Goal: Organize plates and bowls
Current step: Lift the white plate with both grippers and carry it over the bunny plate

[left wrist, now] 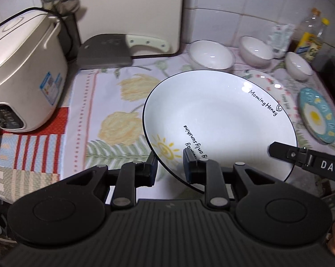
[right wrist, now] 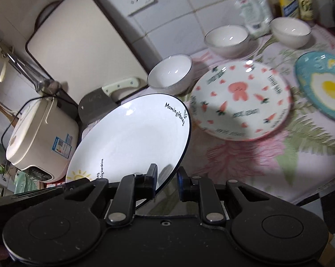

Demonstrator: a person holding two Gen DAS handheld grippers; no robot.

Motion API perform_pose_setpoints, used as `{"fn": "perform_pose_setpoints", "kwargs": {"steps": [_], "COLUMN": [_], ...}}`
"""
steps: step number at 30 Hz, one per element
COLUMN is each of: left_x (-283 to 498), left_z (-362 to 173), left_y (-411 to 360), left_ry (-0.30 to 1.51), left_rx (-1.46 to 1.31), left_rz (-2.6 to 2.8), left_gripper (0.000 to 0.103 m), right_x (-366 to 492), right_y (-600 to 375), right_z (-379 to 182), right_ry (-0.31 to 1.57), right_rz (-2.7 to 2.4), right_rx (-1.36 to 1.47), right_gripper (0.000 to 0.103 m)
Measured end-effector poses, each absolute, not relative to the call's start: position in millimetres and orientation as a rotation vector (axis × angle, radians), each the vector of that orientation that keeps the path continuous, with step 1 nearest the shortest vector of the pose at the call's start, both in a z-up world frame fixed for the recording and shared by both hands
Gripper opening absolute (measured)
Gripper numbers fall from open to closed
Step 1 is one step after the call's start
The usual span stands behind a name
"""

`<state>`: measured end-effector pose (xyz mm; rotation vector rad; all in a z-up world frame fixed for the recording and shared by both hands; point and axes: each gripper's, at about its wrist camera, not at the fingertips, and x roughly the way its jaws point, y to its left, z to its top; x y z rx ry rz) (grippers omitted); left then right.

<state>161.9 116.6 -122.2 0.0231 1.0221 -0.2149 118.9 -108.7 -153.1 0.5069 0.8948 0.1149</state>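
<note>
Plates and bowls lie spread over the flowered cloth on the desk [left wrist: 105,102], and one of them is in hand: the white plate [left wrist: 218,120] with the dark rim and the sun drawing hangs tilted above the cloth, carried by both claws at once. The left claw [left wrist: 170,166] is clamped on its near rim, one pad under and one on the upper face. The right claw [right wrist: 166,181] straddles the rim at the plate's right edge; its jaws stand close together on the rim, and it appears to grip.

On the desk to the right of the lifted plate lie the rabbit-patterned plate [right wrist: 241,102] and, further right, the blue egg plate [right wrist: 323,86]. Three white bowls [right wrist: 170,73] stand along the far side near the tiled wall. A rice cooker [left wrist: 23,73] and a cleaver [left wrist: 105,51] sit at the far left.

The step looks like carrying the white plate towards a stacking place. Most of the task seems still ahead, since no stack shows. The next move calls for both hands to travel together, keeping the plate steady, then lowering it flat onto its chosen spot before either grip loosens.
</note>
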Motion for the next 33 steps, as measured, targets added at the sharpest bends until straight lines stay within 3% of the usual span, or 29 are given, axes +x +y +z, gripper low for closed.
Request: {"fn": "perform_pose_setpoints", "kwargs": {"steps": [19,33], "left_x": [150,205], "left_z": [-99,-132], "left_y": [58,3], "left_ry": [0.986,1.026], "left_rx": [0.029,0.031], "left_rz": [-0.395,-0.414], "left_gripper": [0.022,0.022], "right_x": [72,124], "right_y": [-164,-223], "right_z": [-118,-149], "right_ry": [0.797,0.811], "right_rz": [-0.017,0.003], "right_rx": [0.527,0.533], "right_gripper": [0.024,0.024]}}
